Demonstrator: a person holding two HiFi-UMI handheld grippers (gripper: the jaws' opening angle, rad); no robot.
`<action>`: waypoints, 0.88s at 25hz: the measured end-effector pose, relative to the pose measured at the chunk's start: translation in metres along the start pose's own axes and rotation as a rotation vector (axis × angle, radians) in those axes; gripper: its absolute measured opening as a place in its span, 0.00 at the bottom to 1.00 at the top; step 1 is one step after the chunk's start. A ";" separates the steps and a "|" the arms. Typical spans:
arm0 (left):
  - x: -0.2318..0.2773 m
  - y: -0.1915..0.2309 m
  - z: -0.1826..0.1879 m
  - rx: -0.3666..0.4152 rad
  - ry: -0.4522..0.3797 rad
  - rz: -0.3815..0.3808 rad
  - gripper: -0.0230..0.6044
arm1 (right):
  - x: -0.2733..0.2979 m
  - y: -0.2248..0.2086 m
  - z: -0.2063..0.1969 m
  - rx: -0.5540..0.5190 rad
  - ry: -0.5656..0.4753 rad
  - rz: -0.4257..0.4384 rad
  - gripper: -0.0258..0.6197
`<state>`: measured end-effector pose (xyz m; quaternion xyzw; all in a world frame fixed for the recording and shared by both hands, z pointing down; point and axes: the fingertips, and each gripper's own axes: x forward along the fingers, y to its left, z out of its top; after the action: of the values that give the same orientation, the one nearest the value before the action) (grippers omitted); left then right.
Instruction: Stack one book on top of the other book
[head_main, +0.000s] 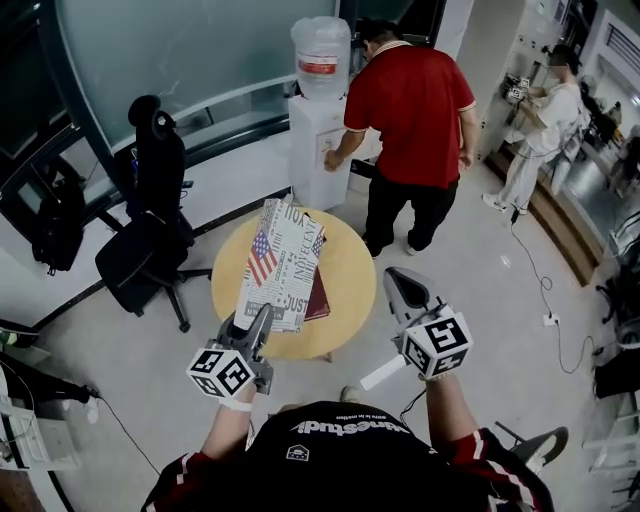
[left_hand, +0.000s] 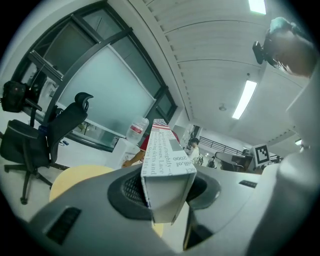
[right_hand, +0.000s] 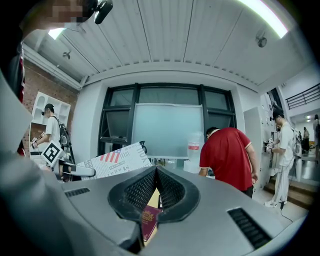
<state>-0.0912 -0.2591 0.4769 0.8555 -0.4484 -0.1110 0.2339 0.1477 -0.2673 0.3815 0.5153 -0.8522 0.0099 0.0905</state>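
Observation:
A newspaper-print book with a flag on its cover hangs tilted above the round yellow table. My left gripper is shut on its near end. In the left gripper view the book stands edge-up between the jaws of the left gripper. A dark red book lies flat on the table, partly hidden under the lifted one. My right gripper hovers at the table's right edge, jaws together and holding nothing. In the right gripper view, the red book shows below the tips of the right gripper, and the print book at left.
A black office chair stands left of the table. Behind it are a water dispenser and a person in a red shirt. Another person stands at the far right by a counter. A cable runs over the floor.

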 end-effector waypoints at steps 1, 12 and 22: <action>0.001 0.001 -0.003 -0.007 0.000 0.010 0.29 | 0.001 -0.002 -0.001 0.004 0.000 0.008 0.09; 0.021 0.043 -0.047 -0.170 0.002 0.114 0.29 | 0.021 -0.007 -0.021 0.004 0.033 0.081 0.09; 0.049 0.095 -0.095 -0.285 0.067 0.216 0.29 | 0.040 -0.006 -0.040 -0.004 0.076 0.126 0.09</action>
<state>-0.0931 -0.3169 0.6079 0.7639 -0.5092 -0.1191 0.3783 0.1410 -0.3010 0.4272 0.4598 -0.8789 0.0331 0.1229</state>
